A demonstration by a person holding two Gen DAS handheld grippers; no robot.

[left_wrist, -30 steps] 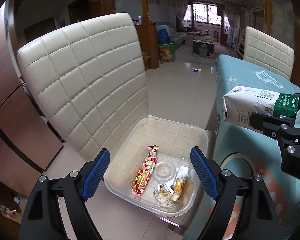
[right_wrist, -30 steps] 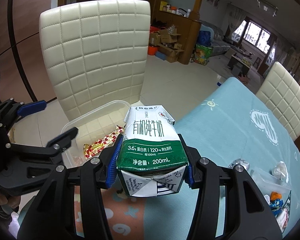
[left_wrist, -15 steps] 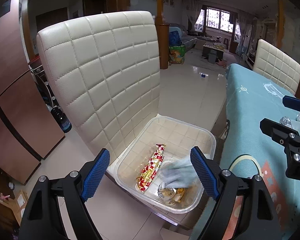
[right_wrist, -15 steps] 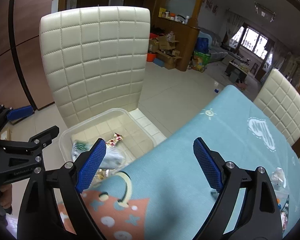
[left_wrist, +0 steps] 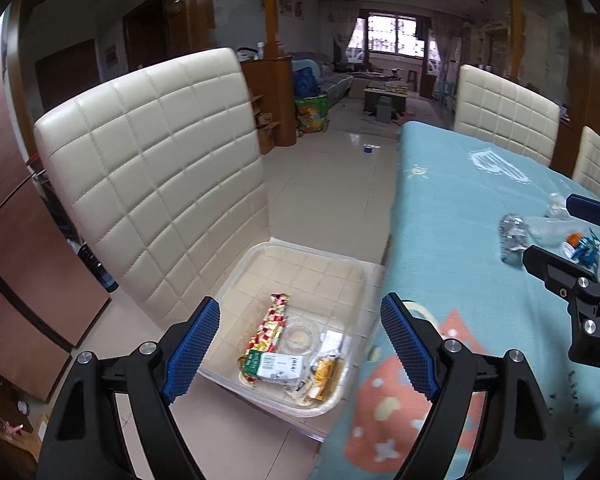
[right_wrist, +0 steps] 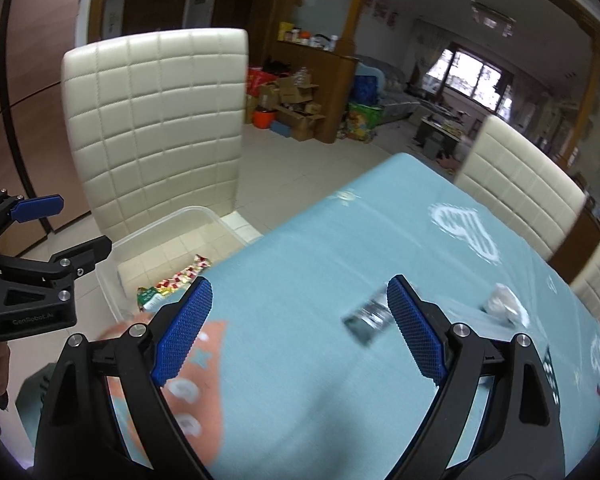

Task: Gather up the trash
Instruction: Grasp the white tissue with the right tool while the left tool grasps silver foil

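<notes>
A clear plastic bin (left_wrist: 236, 288) stands on the cream chair seat beside the table. In it lie a green-and-white milk carton (left_wrist: 274, 364), a red-and-gold wrapper (left_wrist: 270, 326) and other small wrappers. My left gripper (left_wrist: 300, 346) is open and empty above the bin. My right gripper (right_wrist: 300, 332) is open and empty above the blue tablecloth (right_wrist: 340, 248). A crushed clear bottle (left_wrist: 512, 236) lies on the table; it also shows, blurred, in the right wrist view (right_wrist: 370, 318). More trash (left_wrist: 584, 246) lies by it.
A cream quilted chair back (left_wrist: 156, 168) rises behind the bin. Two more cream chairs (left_wrist: 508, 116) stand at the table's far side. A crumpled white wrapper (right_wrist: 504, 304) lies on the table. Tiled floor (left_wrist: 328, 184) lies between chair and table.
The right gripper opened and dropped the milk carton into the bin, then swung right over the table. The left gripper turned a little toward the table.
</notes>
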